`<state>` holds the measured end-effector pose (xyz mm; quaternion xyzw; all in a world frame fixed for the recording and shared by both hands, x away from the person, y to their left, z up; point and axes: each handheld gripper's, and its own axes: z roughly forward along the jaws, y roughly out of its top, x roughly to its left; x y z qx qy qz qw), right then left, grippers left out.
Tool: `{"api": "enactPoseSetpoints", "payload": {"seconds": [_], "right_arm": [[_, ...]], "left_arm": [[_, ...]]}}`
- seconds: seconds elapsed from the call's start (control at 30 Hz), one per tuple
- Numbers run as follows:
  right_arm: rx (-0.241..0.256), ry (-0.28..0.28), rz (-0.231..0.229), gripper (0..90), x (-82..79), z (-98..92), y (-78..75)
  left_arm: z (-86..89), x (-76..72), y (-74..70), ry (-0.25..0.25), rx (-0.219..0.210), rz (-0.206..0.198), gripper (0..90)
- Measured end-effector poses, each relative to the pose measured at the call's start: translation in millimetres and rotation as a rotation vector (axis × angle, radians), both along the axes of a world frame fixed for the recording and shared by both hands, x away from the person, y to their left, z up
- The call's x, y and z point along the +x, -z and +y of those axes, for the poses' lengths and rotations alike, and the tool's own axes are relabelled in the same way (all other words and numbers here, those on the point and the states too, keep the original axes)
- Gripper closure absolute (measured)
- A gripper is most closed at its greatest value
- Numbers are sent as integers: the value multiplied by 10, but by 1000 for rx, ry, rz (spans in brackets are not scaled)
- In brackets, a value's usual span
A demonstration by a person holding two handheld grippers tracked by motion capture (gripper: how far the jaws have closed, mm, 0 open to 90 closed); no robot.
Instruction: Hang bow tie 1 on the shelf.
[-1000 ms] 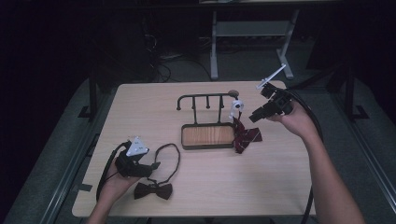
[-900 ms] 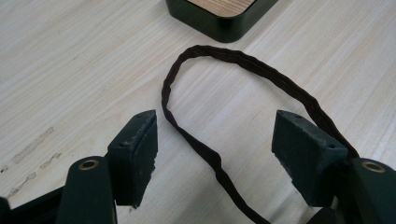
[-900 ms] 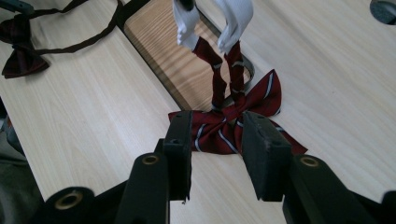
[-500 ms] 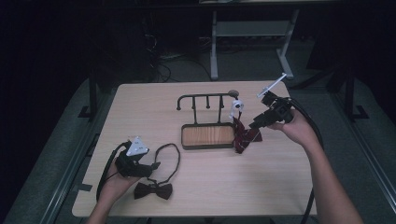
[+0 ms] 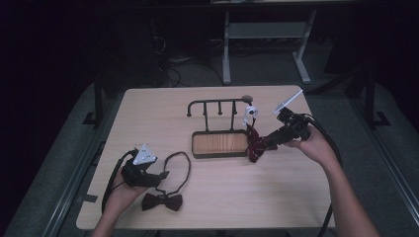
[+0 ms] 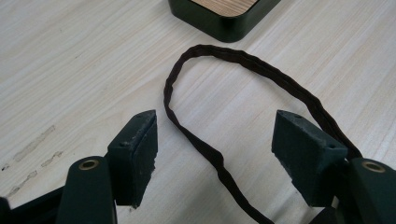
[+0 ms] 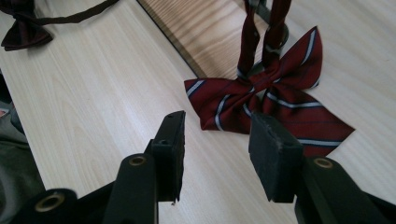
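Observation:
A dark red striped bow tie [image 7: 275, 102] hangs by its strap from the right end of a black hook rack [image 5: 217, 102], its bow [image 5: 254, 143] resting on the table beside the rack's base. My right gripper [image 7: 219, 135] is open just short of the bow, with nothing between its jaws, and it comes in from the right [image 5: 271, 140]. A dark brown bow tie [image 5: 162, 201] lies at the front left. Its strap loop [image 6: 243, 60] runs between the open jaws of my left gripper [image 6: 224, 154], which sits low over the table [image 5: 160, 176].
The rack's base is a dark tray with a wood inlay [image 5: 220, 143] at the table's middle; its corner [image 6: 224, 18] lies just beyond the strap loop. A small white piece [image 5: 250, 111] sits at the rack's right end. Bare tabletop lies at the front right.
My right gripper has come down and to the left, closer to the red bow tie. The left gripper and the brown bow tie have not moved.

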<state>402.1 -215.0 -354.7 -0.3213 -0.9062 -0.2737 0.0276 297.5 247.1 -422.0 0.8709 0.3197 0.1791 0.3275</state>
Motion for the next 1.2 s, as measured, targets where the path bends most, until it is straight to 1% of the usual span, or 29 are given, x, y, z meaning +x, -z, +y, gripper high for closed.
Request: {"api": "enactPoseSetpoints", "payload": {"seconds": [0.07, 0.13, 0.27, 0.33, 0.83, 0.9, 0.97, 1.1, 1.13, 1.17, 1.2], "right_arm": [[0, -1, 0, 549, -7, -6, 22], [1, 5, 9, 546, -25, -31, 74], [5, 3, 14, 541, -53, -45, 115], [9, -1, 6, 541, -90, -54, 146], [22, 3, 7, 528, -220, -136, 265], [14, 1, 8, 523, -233, -137, 286], [18, 0, 9, 523, -255, -138, 304], [20, -2, 11, 516, -290, -142, 353], [21, -2, 13, 511, -301, -144, 363], [14, -2, 14, 504, -306, -143, 373], [12, 0, 15, 503, -316, -141, 380]], "left_arm": [[-1, 1, 1, 1, 1, 0, 319], [-2, 0, 2, 1, 1, 0, 320], [0, -1, 1, -2, 0, 1, 320], [2, 0, -1, 0, 5, 4, 319], [-1, 6, 19, 3, -3, 7, 319], [2, 8, 23, 1, -2, 7, 319], [-3, 5, 31, -7, -12, 11, 319], [-2, 6, 32, -5, -5, 13, 319], [1, 7, 30, -2, 2, 15, 319], [2, 11, 29, 1, 5, 13, 319], [-2, 9, 34, -3, -3, 13, 319]]}}
